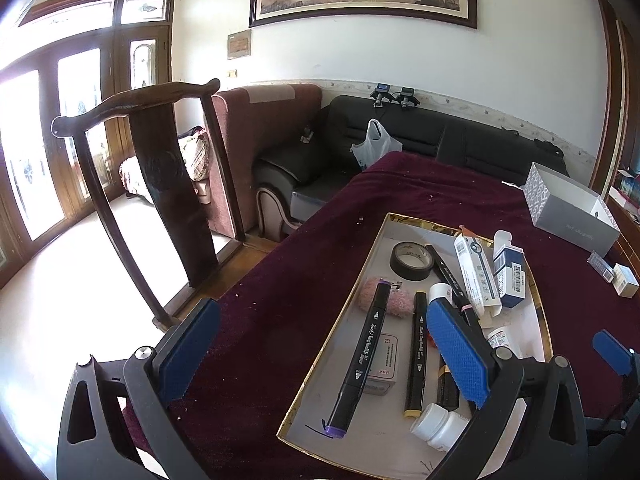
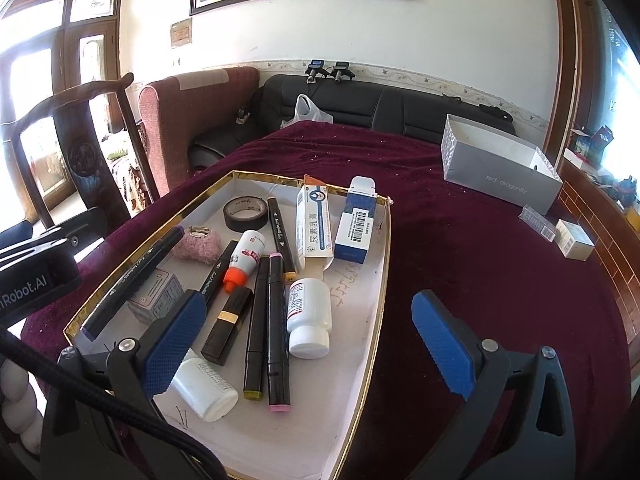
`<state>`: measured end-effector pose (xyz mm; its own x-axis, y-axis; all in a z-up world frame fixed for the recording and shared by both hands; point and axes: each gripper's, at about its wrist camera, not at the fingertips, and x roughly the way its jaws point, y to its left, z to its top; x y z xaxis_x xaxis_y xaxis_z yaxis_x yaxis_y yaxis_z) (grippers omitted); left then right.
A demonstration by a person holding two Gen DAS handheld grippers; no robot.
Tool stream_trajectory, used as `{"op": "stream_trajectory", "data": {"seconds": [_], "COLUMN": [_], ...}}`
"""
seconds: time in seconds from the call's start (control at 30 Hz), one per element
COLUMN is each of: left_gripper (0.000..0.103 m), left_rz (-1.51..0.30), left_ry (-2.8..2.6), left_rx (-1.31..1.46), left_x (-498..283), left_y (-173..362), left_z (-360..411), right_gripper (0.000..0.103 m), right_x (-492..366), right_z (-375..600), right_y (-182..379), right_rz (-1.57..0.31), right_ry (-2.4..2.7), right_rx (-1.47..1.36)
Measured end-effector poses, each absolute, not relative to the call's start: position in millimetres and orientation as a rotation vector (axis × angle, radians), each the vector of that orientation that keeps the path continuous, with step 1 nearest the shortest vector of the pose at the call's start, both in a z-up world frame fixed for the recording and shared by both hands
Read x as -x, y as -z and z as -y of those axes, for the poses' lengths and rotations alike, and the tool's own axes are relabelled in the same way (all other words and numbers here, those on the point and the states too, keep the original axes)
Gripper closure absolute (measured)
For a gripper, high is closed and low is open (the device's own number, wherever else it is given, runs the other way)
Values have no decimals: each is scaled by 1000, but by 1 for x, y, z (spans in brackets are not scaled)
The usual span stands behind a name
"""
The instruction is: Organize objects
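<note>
We hold both grippers wide apart and empty above a gold-rimmed tray [image 2: 384,240] of loose items on a table draped in a dark red, nubby cloth [image 2: 460,240], seemingly poised to choose what to sort first. In the right wrist view, at far left, the left gripper [image 1: 324,344] shows as a black housing at the frame's edge; its own view puts one ribbed blue pad over the cloth left of the tray and the other over the tray's contents. Moving right across the right wrist view's centre, the tray's white card floor holds a purple-capped marker [image 2: 132,280] lying diagonally across a small printed box [image 2: 156,296], a fuzzy pink clip [image 2: 198,243], a flat roll of black tape [image 2: 245,214], a white squeeze bottle with an orange cap [image 2: 246,260], a glossy black lipstick tube with a gold band [image 2: 228,322], and two more slim markers side by side [image 2: 266,320]. A white pill bottle [image 2: 309,320] lies on its side among them, and another [image 2: 206,388] lies nearer the lower left, partly behind the right gripper's [image 2: 308,352] left pad. Toward the tray's far right corner, an ointment carton [image 2: 314,220] and a blue-and-white carton [image 2: 356,220] lean against the wall, probably dropped there. Farther right, well apart on the cloth at upper right, an open grey shoebox [image 2: 500,168] stands empty, the likely destination, we judge, with two small cartons [image 2: 560,232] just beyond it.
</note>
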<state>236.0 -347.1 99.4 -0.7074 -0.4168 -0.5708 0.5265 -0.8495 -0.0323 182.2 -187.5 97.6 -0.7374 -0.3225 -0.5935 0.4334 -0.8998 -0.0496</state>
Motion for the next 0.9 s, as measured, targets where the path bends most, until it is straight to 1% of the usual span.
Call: {"op": "stream_trajectory", "data": {"seconds": [0.47, 0.9], "left_gripper": [2, 2], "left_rz": [-270, -270], "left_ry": [2480, 2460], "left_rx": [-785, -781], "left_x": [-238, -246], "left_y": [-103, -111], "left_z": [345, 337], "right_gripper": [0, 0], "right_x": [-181, -181], "right_z": [187, 199], "right_y": [-101, -108], "right_rz": [-245, -358], "right_ry": [2567, 2555], "right_rx": [-841, -830]}}
